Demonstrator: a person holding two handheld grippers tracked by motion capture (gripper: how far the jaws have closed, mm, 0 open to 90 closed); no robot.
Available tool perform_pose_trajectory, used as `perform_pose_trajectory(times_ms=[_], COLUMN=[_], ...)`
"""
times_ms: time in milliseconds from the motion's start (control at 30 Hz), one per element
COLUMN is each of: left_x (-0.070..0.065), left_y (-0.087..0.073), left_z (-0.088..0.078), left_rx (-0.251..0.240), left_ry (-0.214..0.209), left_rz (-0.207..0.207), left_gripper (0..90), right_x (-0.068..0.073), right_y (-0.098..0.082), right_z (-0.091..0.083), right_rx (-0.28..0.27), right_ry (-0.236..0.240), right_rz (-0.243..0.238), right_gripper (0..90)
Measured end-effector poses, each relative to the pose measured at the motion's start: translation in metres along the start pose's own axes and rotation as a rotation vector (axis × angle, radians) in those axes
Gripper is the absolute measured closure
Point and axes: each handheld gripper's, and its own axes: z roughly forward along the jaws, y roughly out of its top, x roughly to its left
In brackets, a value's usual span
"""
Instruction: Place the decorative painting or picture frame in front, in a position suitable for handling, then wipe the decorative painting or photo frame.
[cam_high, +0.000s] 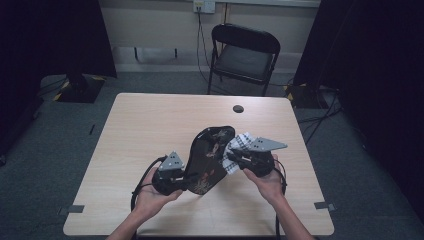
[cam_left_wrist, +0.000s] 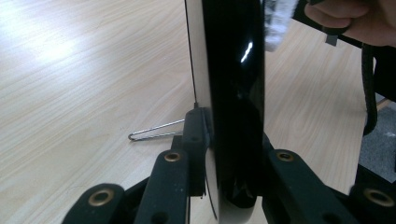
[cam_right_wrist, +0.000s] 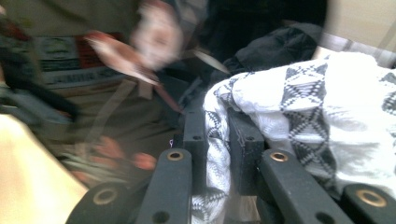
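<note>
A black folding chair (cam_high: 245, 55) stood at twelve o'clock beyond the wooden table (cam_high: 150, 125), with what looked like a wall socket (cam_high: 204, 6) above it.

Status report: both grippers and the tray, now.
Left gripper shut on black tray, held tilted above table. Right gripper shut on patterned cloth against the tray. Nothing in the way.

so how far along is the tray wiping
Done: the left hand-held gripper is clamped on the near edge of the black tray and holds it tilted up off the table, and the right hand-held gripper has the patterned cloth pinched. In hand: the cloth is pressed against the tray's right side. Left: how much has been wiped can't be told; afterwards, probably setting the tray back down.
</note>
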Motion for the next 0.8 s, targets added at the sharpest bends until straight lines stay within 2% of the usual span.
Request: perform_pose_trajectory(times_ms=[33,100,133,167,233,333,433,533,633,800], left_x=[0.0,0.0,0.0,0.001,0.002,0.002,0.001,0.001,0.001,0.001], left_y=[0.0,-0.001,-0.001,-0.002,-0.002,-0.002,-0.002,-0.002,-0.002,-0.003], left_z=[0.0,0.0,0.0,-0.001,-0.001,-0.002,-0.002,-0.002,-0.002,-0.002], left_rx=[0.0,0.0,0.0,-0.002,-0.007,-0.005,-0.005,-0.006,-0.005,-0.007], left_ry=[0.0,-0.005,-0.005,0.0,0.0,0.007,0.009,0.009,0.008,0.011], left_rz=[0.0,-0.007,-0.007,-0.006,-0.011,-0.007,-0.011,-0.016,-0.016,-0.015], left_gripper=[76.9,76.9,76.9,76.9,76.9,77.2,77.2,77.3,77.3,77.3], right_x=[0.011,0.022,0.022,0.028,0.025,0.019,-0.003,-0.011,-0.004,0.019], right_y=[0.006,0.011,0.011,0.015,0.014,0.011,0.001,-0.005,-0.002,0.012], right_z=[0.0,0.002,0.002,0.004,0.005,0.005,0.003,0.002,0.003,0.005], right_rx=[-0.01,-0.018,-0.018,-0.016,-0.022,-0.016,-0.005,0.002,0.003,-0.016], right_ry=[0.031,0.065,0.065,0.066,0.075,0.063,-0.003,-0.013,0.004,0.068], right_rz=[-0.028,-0.057,-0.057,-0.081,-0.074,-0.062,-0.007,0.021,0.006,-0.05], right_gripper=[79.3,79.2,79.2,79.2,79.2,79.3,79.2,79.2,79.2,79.2])
